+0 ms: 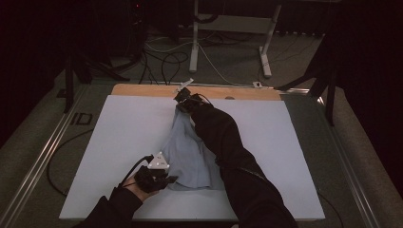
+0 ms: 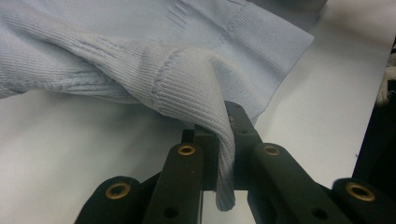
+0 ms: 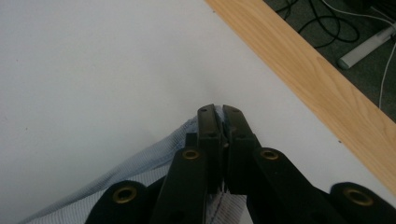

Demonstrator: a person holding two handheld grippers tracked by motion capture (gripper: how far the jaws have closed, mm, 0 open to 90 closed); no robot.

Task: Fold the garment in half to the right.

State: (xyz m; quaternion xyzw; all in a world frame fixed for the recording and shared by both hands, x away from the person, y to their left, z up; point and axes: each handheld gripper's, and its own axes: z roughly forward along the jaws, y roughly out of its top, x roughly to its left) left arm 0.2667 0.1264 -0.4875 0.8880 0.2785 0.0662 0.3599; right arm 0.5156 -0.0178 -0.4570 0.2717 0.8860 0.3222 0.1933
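A pale blue knit sweater [image 1: 187, 152] lies stretched lengthwise down the middle of the white table cover [image 1: 128, 128]. My left gripper [image 1: 167, 179] is at the sweater's near end, shut on a fold of its ribbed edge [image 2: 219, 140], which hangs between the jaws. My right gripper [image 1: 183, 97] is at the far end, close to the wooden table edge [image 1: 142, 90], shut on a thin bit of the sweater [image 3: 154, 163]. The right sleeve and forearm lie over the sweater's right side and hide part of it.
Bare white cover [image 3: 93, 70] spreads to both sides of the sweater. Beyond the wooden edge [image 3: 317, 79] the floor holds cables [image 1: 166, 57] and white desk legs [image 1: 195, 38]. Metal rails [image 1: 43, 147] run along the table's left and right sides.
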